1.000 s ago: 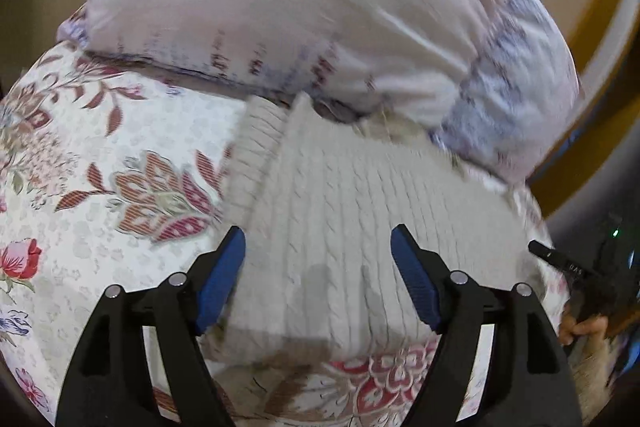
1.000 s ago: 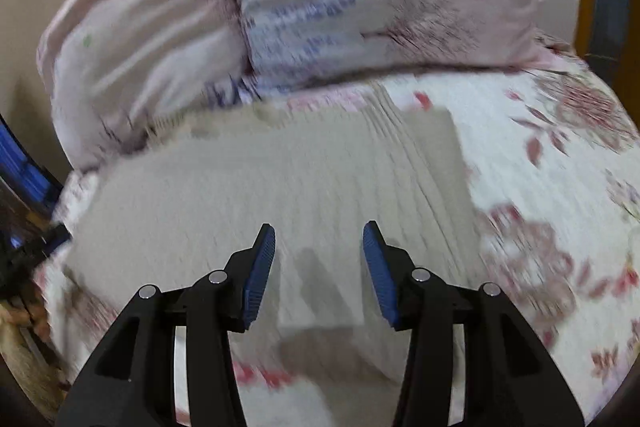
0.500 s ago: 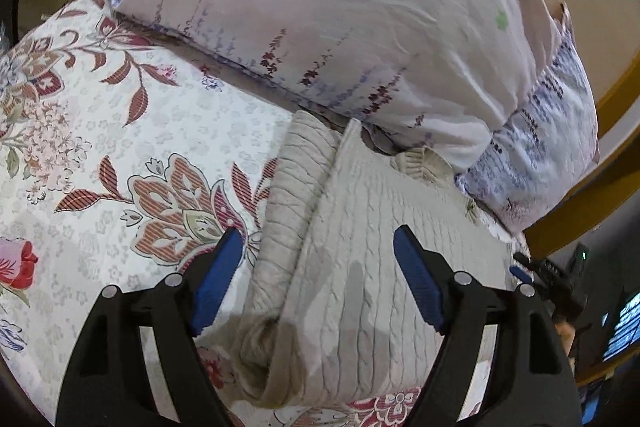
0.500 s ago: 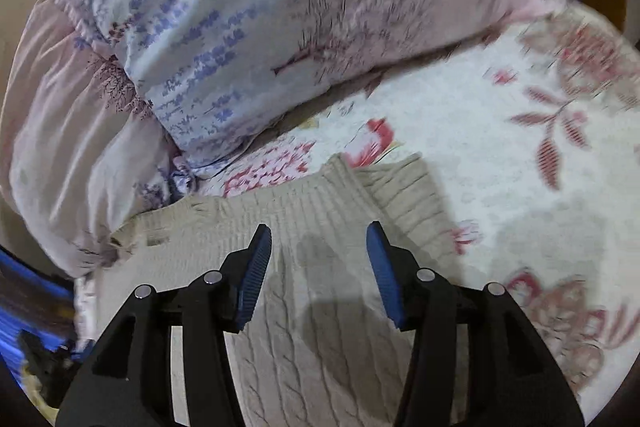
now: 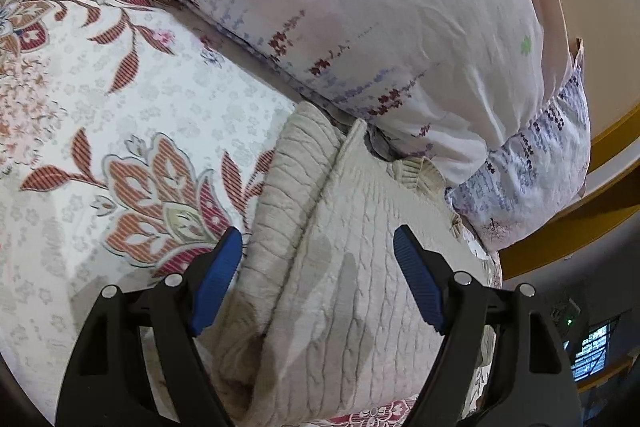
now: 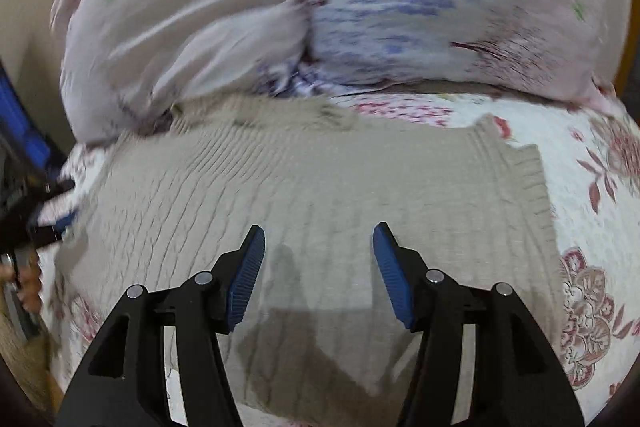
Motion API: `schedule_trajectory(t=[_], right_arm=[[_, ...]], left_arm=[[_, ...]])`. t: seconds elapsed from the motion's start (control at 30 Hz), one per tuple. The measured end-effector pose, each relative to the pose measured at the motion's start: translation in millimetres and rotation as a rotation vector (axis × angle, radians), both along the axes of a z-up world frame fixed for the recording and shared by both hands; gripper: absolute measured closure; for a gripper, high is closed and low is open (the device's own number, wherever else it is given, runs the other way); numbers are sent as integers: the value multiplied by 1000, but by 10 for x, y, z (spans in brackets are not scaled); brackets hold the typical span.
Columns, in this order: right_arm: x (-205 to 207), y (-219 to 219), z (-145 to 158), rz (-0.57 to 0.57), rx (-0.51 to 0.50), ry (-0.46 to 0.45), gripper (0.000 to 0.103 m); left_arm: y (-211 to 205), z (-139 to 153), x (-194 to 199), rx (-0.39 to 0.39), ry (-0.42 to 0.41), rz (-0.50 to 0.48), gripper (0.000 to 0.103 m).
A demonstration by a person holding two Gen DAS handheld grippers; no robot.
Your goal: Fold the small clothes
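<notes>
A beige cable-knit sweater (image 5: 352,267) lies flat on the floral bedspread (image 5: 120,107), its top edge against the pillows. Its left side is folded over into a thick ridge (image 5: 288,195). My left gripper (image 5: 318,275) is open and empty just above the sweater near that ridge. In the right wrist view the sweater (image 6: 320,195) spreads wide across the bed. My right gripper (image 6: 318,267) is open and empty, hovering over its middle. The right wrist view is blurred by motion.
Two large pale floral pillows (image 5: 360,7) lie behind the sweater, also in the right wrist view (image 6: 280,7). A yellow bed frame edge (image 5: 580,219) runs at right. The other gripper and a hand (image 6: 28,227) show at the left of the right wrist view.
The left camera has closed in a little on the sweater's folded left side. The right gripper has swung back over the sweater's middle, with more of the sweater in view. Both grippers stay open.
</notes>
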State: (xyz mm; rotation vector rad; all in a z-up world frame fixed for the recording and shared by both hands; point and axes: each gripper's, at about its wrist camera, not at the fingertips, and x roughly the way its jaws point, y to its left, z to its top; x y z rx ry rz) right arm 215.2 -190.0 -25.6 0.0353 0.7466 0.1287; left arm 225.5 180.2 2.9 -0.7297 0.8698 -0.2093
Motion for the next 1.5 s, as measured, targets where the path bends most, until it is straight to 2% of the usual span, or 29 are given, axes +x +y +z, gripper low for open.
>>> schedule_trajectory(t=[0.1, 0.17, 0.27, 0.33, 0.47, 0.6, 0.63, 0.7, 0.83, 0.9, 0.97, 1.27, 1.5], right_arm=[[6, 151, -30, 17, -46, -3, 44], [-4, 232, -39, 23, -81, -13, 38], [30, 395, -173, 39, -203, 10, 33], [5, 457, -205, 41, -254, -30, 33], [17, 384, -201, 44, -206, -11, 32], [17, 384, -210, 46, -205, -19, 32], [22, 383, -209, 47, -203, -19, 32], [11, 386, -199, 49, -199, -20, 32], [7, 383, -198, 52, -195, -20, 31], [8, 383, -198, 51, -195, -20, 31], [9, 385, -198, 51, -195, -20, 31], [10, 392, -198, 51, -197, -16, 31], [39, 412, -205, 59, -225, -17, 30]], left_arm=[[-46, -23, 17, 2, 4, -7, 25], [-65, -42, 33, 4, 8, -6, 25], [-70, -44, 35, -2, 2, -1, 25], [-76, -47, 43, -13, 0, 3, 25], [-61, -56, 52, -39, -8, 18, 25], [-77, -53, 69, -32, -13, 18, 27], [-83, -53, 71, -30, -13, 17, 28], [-101, -61, 82, -24, -2, 8, 41], [-117, -121, 94, -79, 18, -16, 61], [-124, -135, 91, -92, 22, -24, 75], [-129, -128, 84, -105, 17, -25, 80], [-396, 369, 14, -127, -139, -87, 86], [-871, 735, -2, -200, -248, -187, 87]])
